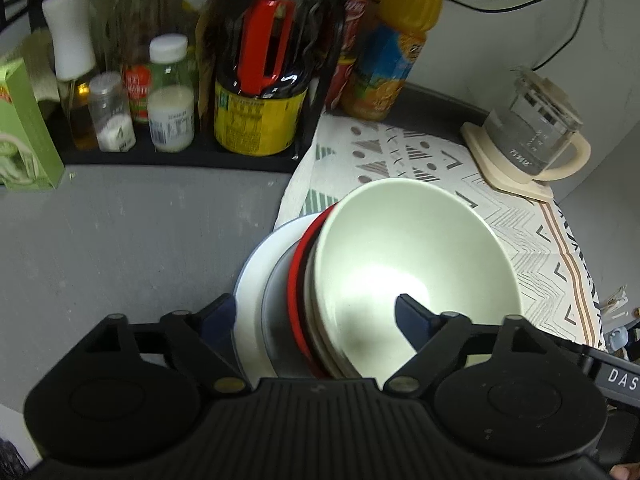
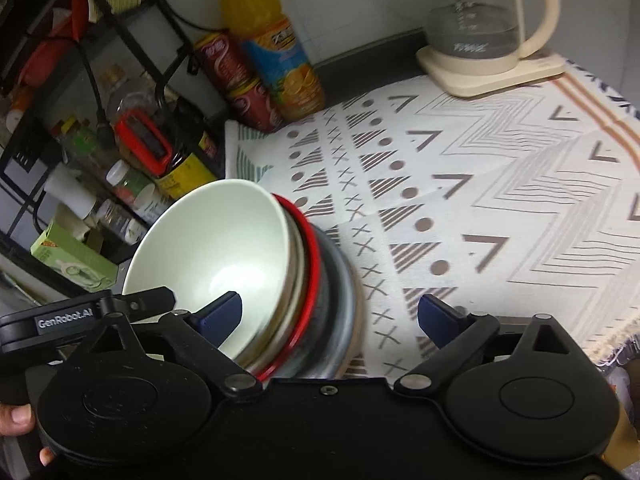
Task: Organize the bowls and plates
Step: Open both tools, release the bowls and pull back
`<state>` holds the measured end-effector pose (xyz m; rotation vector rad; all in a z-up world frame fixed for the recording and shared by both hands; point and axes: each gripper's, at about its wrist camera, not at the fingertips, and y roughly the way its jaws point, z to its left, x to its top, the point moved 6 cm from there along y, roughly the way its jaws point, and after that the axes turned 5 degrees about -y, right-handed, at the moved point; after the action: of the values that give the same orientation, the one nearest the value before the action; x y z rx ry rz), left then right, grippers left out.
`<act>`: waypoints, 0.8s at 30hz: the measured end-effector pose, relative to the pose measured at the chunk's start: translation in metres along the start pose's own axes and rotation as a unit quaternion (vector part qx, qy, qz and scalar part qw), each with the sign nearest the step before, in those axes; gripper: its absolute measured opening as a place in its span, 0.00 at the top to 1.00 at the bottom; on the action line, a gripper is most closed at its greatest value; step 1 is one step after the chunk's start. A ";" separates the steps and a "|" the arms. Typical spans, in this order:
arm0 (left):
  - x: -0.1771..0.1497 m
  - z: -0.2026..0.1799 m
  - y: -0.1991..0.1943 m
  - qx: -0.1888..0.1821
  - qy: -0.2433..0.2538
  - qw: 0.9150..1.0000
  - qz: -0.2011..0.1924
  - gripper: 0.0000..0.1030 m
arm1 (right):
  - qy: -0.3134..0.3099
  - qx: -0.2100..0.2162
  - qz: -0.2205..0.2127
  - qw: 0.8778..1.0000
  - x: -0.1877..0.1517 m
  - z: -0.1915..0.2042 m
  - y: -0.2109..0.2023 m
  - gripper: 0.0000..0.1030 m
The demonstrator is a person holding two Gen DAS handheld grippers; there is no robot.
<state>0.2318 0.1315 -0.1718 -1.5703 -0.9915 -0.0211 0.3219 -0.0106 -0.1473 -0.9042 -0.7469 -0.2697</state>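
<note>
Right wrist: bowl stack [image 2: 248,264] tilted, mouths leftward.

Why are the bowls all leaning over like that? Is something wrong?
Yes, that looks odd. The stack of dishes is tipped on its side, so the white bowl on top faces sideways instead of up. Both the left gripper and the right gripper straddle its rims, jaws spread.

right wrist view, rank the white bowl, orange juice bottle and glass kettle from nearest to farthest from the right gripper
1. White bowl: nearest, top of the tilted dish stack, with the left finger of the right gripper inside it.
2. Orange juice bottle: well back, left of centre against the wall.
3. Glass kettle: far back right corner, on its cream base; roughly as far, hard to separate.
</note>
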 end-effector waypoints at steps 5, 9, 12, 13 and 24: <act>-0.008 -0.009 -0.014 0.001 0.027 1.000 -0.011 0.12 | 0.003 -0.019 -0.023 1.000 -0.008 -0.010 -0.025 0.03; -0.016 -0.018 -0.028 -0.003 0.044 0.999 -0.021 0.11 | -0.004 -0.038 -0.043 0.998 -0.014 -0.016 -0.048 0.02; -0.021 -0.024 -0.040 -0.006 0.052 0.998 -0.032 0.05 | 0.000 -0.049 -0.062 0.997 -0.019 -0.023 -0.068 0.01; -0.022 -0.026 -0.044 -0.008 0.055 0.998 -0.036 0.05 | 0.000 -0.053 -0.066 0.996 -0.021 -0.025 -0.075 0.01; -0.053 -0.036 -0.085 -0.026 0.088 0.994 -0.052 0.01 | -0.002 -0.094 -0.100 0.991 -0.047 -0.034 -0.138 0.01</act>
<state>0.1660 0.0655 -0.1209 -1.5334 -0.9383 -0.2561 0.2338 -0.1253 -0.1085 -1.0090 -0.8274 -0.5224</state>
